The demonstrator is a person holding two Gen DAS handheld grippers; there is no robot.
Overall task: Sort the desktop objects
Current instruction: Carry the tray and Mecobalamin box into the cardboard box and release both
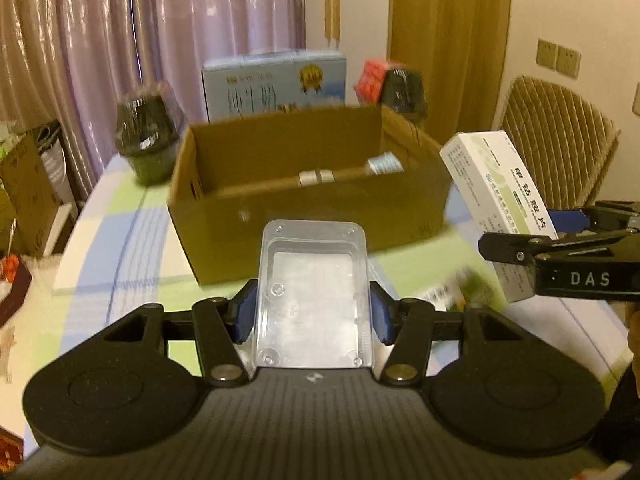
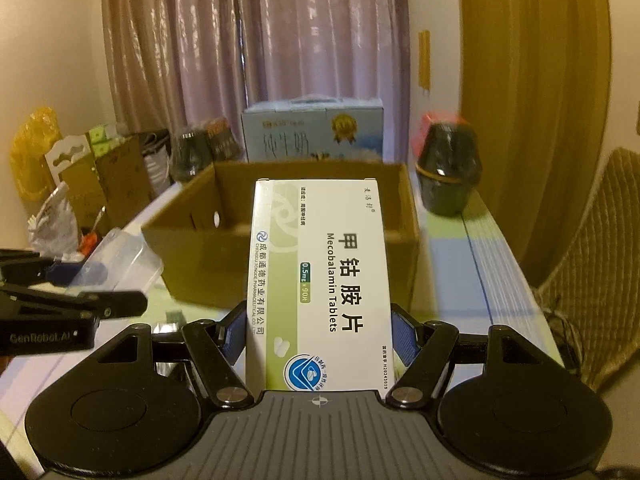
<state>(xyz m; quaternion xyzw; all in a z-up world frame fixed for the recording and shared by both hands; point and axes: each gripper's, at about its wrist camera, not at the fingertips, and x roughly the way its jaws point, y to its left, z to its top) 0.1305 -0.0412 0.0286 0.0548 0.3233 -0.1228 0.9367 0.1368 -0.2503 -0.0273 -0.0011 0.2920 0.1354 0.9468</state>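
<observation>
Clear plastic tray (image 1: 314, 292) pinched in the left gripper (image 1: 314, 316), white tablet box (image 2: 320, 288) clamped in the right gripper (image 2: 320, 334), both above the table (image 1: 120, 232) just short of the cardboard box (image 1: 304, 196). Carry each over the near wall before letting go (items already lie inside). Dark pots (image 1: 146, 140) flank it, well clear.

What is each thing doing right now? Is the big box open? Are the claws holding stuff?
Cardboard box: open on top, a few small items inside.
Clear plastic container: held off the table, no lid.
Left claw: shut on the clear plastic container.
Medicine box: closed, held off the table.
Right claw: shut on the medicine box.
</observation>
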